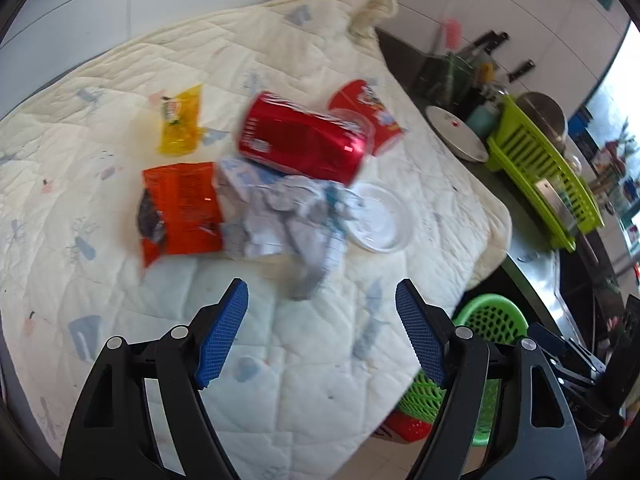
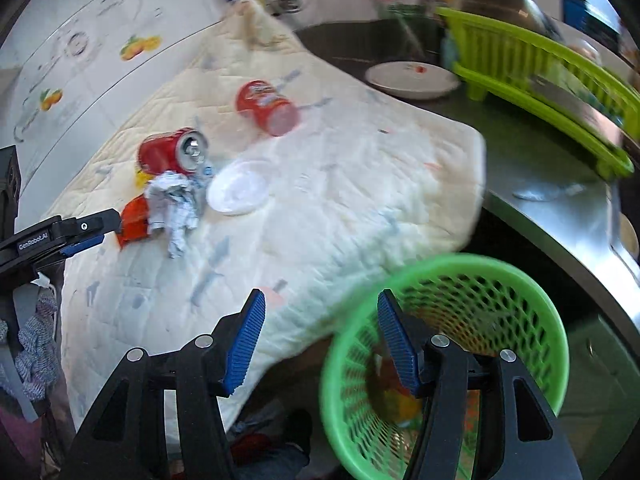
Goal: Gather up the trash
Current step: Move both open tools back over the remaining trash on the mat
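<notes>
A cream quilt [image 1: 304,360] covered a table, and the trash lay bunched near its middle. A red can [image 1: 302,138] lay on its side, touching a crumpled wad of paper [image 1: 284,216]. An orange wrapper [image 1: 182,206] lay flat against the paper's other side. A yellow wrapper [image 1: 180,120] sat apart, farther back. A red cup [image 1: 366,114] lay tipped over behind the can, and a clear lid [image 1: 380,216] rested flat beside the paper.

The left gripper [image 1: 322,334] hovered over bare quilt just short of the paper, its jaws wide with nothing between them. The right gripper [image 2: 320,344] hung above the quilt's edge and a green mesh basket [image 2: 532,292] that stood below the table. Its jaws were parted about halfway and empty.

The can looked light, smooth and easily dented; it would likely be best pinched across its round middle. The paper looked soft and would squash, so any bulge should do. The wrappers looked thin and slippery, best caught at a raised edge. The lid lay flat and might need lifting by its rim.
</notes>
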### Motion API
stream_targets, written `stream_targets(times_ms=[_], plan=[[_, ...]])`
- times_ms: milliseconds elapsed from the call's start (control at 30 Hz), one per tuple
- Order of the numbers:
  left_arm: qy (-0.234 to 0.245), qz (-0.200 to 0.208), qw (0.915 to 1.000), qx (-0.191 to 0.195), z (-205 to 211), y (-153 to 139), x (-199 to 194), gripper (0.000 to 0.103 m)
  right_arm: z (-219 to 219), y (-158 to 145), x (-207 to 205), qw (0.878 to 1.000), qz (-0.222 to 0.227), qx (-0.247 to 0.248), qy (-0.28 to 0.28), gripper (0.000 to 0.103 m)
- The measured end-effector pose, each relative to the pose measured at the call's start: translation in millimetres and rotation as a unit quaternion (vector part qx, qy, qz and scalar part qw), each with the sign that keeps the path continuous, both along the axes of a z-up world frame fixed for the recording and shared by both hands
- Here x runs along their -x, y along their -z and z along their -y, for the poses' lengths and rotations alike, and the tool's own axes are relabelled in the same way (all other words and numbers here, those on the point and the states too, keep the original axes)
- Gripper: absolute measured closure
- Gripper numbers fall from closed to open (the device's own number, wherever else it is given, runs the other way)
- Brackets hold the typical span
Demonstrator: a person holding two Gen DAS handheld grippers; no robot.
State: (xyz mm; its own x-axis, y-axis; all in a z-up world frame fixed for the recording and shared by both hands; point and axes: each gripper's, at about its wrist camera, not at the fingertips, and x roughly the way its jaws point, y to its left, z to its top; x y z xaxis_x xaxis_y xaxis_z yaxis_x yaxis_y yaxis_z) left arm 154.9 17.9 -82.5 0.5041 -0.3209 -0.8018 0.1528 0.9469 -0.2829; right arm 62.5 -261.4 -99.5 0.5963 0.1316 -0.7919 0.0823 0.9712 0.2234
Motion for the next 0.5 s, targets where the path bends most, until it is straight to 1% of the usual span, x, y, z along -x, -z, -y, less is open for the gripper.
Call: stream_targets(times_ms=[133, 200, 367, 500], plan=[[-0.029, -0.002, 0.9996, 0.0, -26.2, 2.5, -9.3, 0.028, -20.9, -6.9, -22.6, 1.0, 0.006, 0.004, -0.028, 0.046], [-0.039, -0.004, 0.9992, 0.001, -33.5, 4.3, -11.9, 0.028, -32.6, -10.3, -36.8, 0.999, 0.008, 0.007, -0.045, 0.042], [-0.055, -0.005, 0.9985, -0.002, -53.8, 7.0, -21.4, 0.028, -58.8, -20.3, -71.8, 0.996, 0.015, 0.016, -0.089, 0.042], [-0.069, -0.008, 0.9976, -0.002, -69.4, 9.9, -28.9, 0.028, -78.0, -30.4, -95.6, 0.992, 0.021, 0.022, -0.125, 0.04]])
